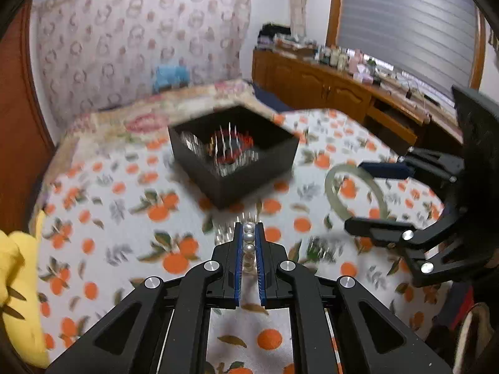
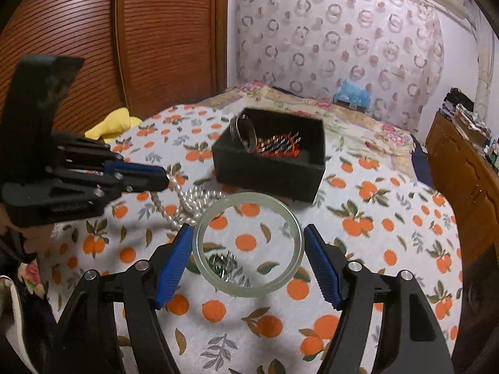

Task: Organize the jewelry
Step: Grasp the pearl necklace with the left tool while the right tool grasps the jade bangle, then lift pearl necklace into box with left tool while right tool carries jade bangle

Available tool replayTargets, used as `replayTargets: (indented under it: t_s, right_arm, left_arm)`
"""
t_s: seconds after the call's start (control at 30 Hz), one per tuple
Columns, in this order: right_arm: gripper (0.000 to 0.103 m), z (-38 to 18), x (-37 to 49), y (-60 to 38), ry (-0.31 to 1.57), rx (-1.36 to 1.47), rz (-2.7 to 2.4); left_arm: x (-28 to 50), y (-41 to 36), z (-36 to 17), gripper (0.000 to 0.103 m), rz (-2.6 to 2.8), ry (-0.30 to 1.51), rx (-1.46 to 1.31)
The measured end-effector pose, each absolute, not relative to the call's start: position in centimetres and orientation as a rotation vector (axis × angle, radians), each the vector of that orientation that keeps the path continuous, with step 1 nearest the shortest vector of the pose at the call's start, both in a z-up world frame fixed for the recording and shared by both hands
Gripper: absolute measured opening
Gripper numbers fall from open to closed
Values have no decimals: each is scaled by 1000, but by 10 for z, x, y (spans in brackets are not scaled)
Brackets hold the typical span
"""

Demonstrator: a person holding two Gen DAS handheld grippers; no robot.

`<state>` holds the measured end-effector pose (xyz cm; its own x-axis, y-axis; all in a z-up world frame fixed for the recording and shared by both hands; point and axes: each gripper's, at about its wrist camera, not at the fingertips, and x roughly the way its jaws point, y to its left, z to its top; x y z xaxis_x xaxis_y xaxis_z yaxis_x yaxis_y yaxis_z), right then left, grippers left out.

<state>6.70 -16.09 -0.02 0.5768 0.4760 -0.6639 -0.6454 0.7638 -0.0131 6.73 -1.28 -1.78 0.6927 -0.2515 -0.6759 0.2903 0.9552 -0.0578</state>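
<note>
Pearls [image 1: 249,237] sit pinched between the blue pads of the left hand-held gripper [image 1: 249,233], whose jaws stand nearly closed on the strand; the rest of the pearl necklace [image 2: 190,202] trails down in a loose heap onto the orange-print bedspread [image 2: 374,233]. The right hand-held gripper [image 2: 246,246] stands wide, its two blue pads flanking a pale green bangle [image 2: 248,293]; the ring lies between them, close to both pads, but whether either pad presses on it cannot be told. Beyond both tools, a black box [image 2: 271,174] rests on the bedspread, with a silver bangle [image 2: 243,132] leaning against its inner wall and a red-and-silver tangle of jewelry [image 2: 280,148] on its floor. The left wrist view alone shows the pearls inside the jaws, a wooden dresser [image 1: 312,84] crowded with small bottles under a shuttered window, and the right tool from the side, its pads above and below the green ring. The right wrist view alone shows the heap of pearls on the bed, a small dark trinket [image 2: 224,265] lying within the green ring's outline, a slatted wooden door [image 2: 93,31], and the left tool side-on with pearls hanging from its tip. A yellow cloth [image 2: 115,123] lies at the bed's far edge, and a patterned headboard [image 2: 343,37] stands behind.
</note>
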Motion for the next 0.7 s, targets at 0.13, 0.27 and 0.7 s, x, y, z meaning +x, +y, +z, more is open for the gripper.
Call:
replayTargets:
  t_s: [0.13, 0.27, 0.7]
  right_arm:
    - [74, 13, 69, -162, 667, -266, 664]
    - [74, 21, 71, -160, 648, -276, 666]
    - [74, 33, 86, -156, 619, -282, 673]
  left_arm:
    - [64, -11, 8, 7, -299, 690, 57]
    - [61, -10, 32, 7, -285, 633, 67]
    - [72, -11, 81, 7, -273, 538, 87]
